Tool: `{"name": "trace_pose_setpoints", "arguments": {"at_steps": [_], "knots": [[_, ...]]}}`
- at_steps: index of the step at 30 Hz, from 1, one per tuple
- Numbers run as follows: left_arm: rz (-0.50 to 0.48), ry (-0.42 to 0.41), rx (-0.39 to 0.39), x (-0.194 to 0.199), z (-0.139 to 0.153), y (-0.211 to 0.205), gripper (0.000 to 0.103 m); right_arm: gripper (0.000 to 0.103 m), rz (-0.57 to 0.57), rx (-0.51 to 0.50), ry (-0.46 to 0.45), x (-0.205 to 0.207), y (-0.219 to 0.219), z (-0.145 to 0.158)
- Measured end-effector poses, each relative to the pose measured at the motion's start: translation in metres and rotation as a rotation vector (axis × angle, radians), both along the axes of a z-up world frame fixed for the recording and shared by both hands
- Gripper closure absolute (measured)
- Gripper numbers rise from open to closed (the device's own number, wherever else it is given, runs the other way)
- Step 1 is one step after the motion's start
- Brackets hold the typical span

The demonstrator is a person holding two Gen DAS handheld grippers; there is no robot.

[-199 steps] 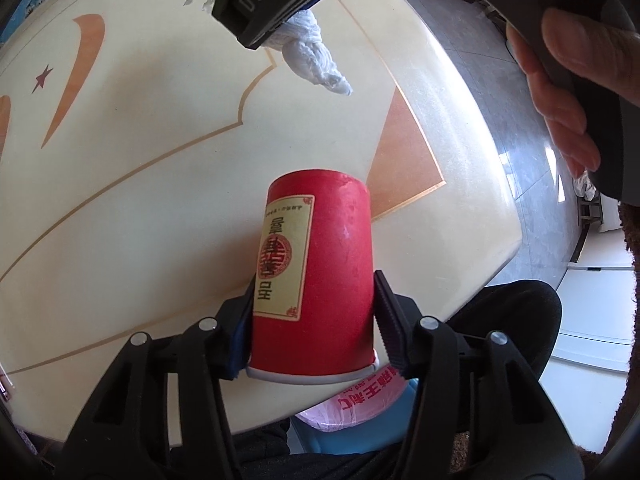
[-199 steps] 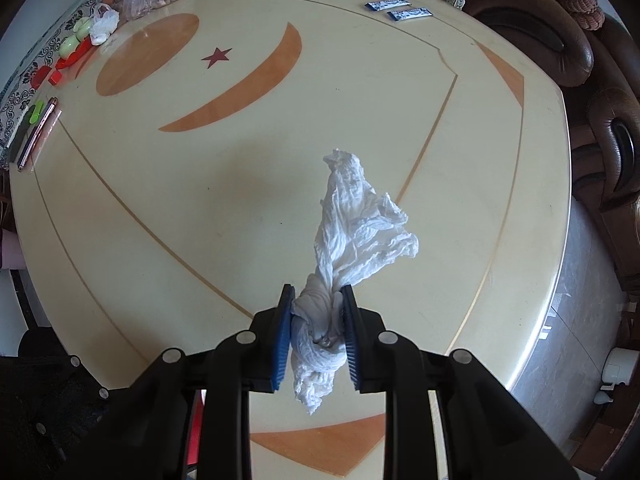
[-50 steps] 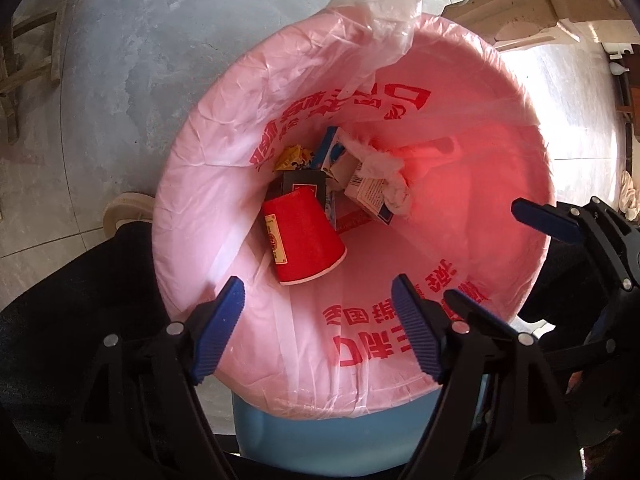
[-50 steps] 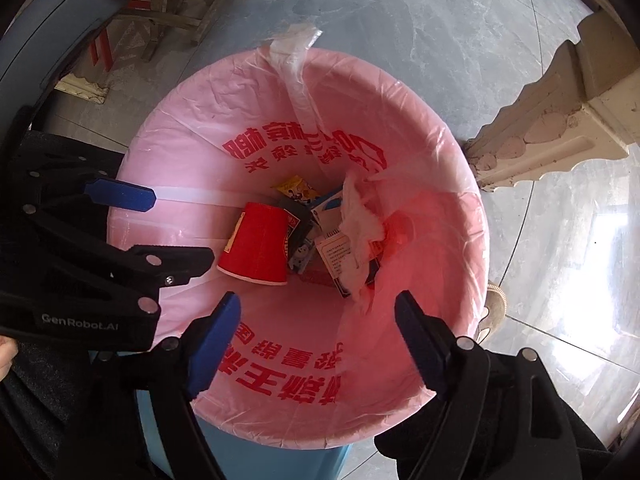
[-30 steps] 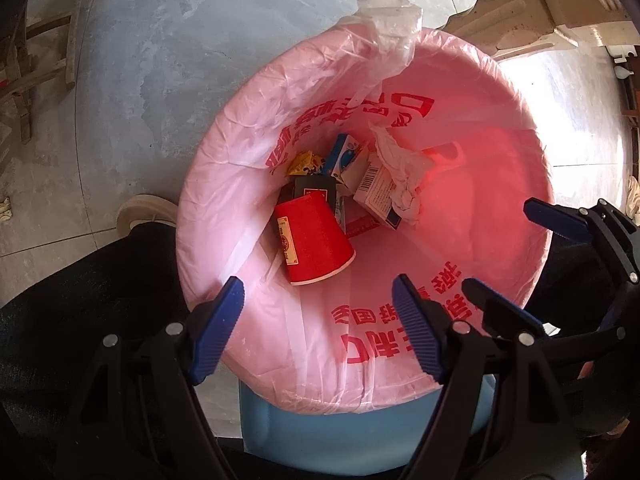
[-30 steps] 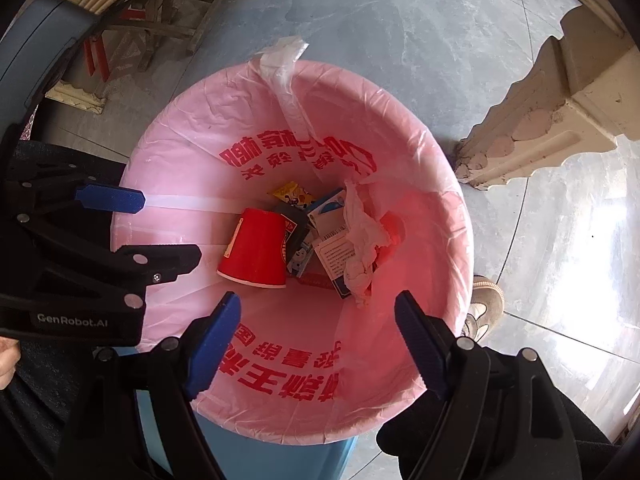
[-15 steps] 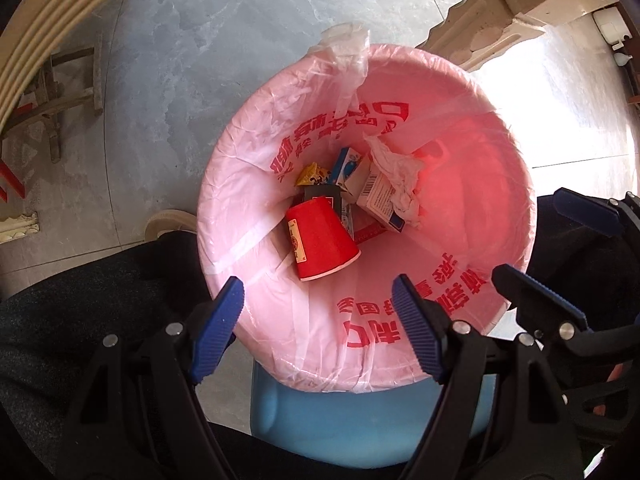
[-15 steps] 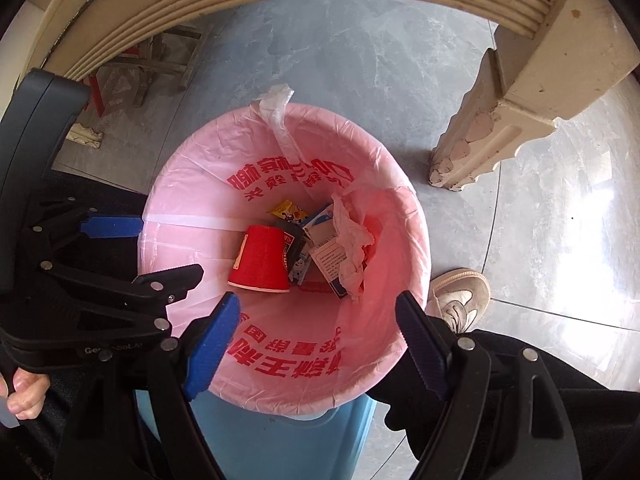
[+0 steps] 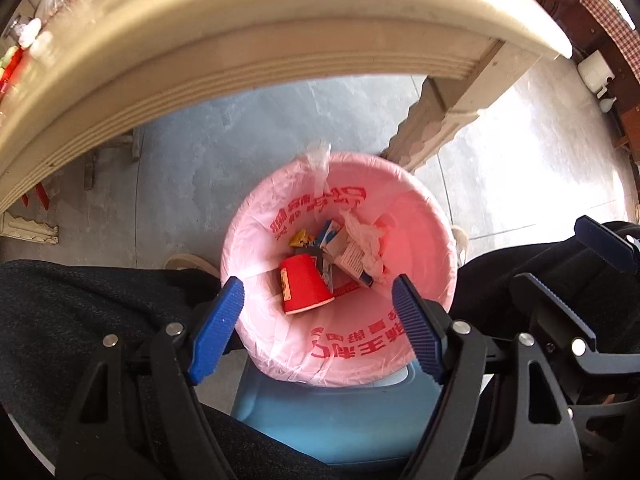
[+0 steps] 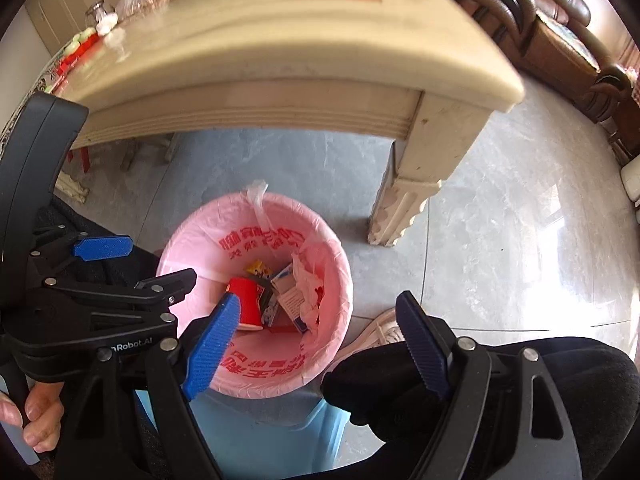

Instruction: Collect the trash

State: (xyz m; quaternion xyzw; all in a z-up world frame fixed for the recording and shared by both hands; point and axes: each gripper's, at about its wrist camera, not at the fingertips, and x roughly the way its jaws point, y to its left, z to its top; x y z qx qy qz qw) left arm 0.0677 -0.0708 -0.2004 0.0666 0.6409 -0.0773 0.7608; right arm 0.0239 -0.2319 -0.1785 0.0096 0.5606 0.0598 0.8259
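Left gripper [image 9: 318, 322]: jaws spread wide, nothing between them, touching nothing. Blue ribbed pads [image 9: 216, 326] on black plastic arms. Right gripper [image 10: 320, 350]: jaws likewise spread wide and empty; same blue ribbed pads [image 10: 210, 350]. Both hang above the trash bin [image 9: 344, 412], pointing down into it.

Bin: round, light blue plastic body, lined with a thin crinkled pink bag [image 9: 256, 240] printed with red characters; the bag's knotted handle stands at the far rim.

Trash lies at the bottom of the bag. Red paper cup [image 9: 304, 284] on its side, mouth toward the camera, yellow label on the wall. Beside it, a crumpled white tissue [image 9: 366, 246] draped over small printed cartons [image 9: 348, 258]; a yellow wrapper [image 9: 300, 238] behind.

Cream table [image 10: 280, 64] with moulded edge and carved leg overhead; grey polished stone floor [image 10: 500, 220].
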Motion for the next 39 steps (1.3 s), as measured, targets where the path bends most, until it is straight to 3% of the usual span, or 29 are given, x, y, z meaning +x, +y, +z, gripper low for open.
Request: {"name": "trace_pose_setpoints", "arguments": {"at_steps": [4,8,15,23,30,39], "knots": [[0.021,-0.129,-0.008,-0.008,0.044,-0.004,0.028,0.021,-0.033,-0.034,-0.14,-0.013,-0.004,0.042],[0.041,-0.271,-0.015,-0.017,0.09,-0.006,0.028,0.007,-0.071,-0.049,-0.295,-0.028,-0.009,0.089],[0.078,-0.507,-0.015,-0.04,0.168,-0.006,0.02,0.007,-0.107,-0.093,-0.535,-0.056,-0.007,0.167],[0.144,-0.764,-0.003,-0.08,0.245,0.001,0.009,0.007,-0.135,-0.066,-0.716,-0.091,-0.003,0.231],[0.154,-0.814,-0.002,-0.103,0.279,0.0,0.006,0.007,-0.176,-0.04,-0.772,-0.118,-0.007,0.262],[0.141,-0.786,-0.078,-0.114,0.284,0.001,0.006,0.007,-0.224,-0.041,-0.782,-0.139,-0.017,0.275]]}}
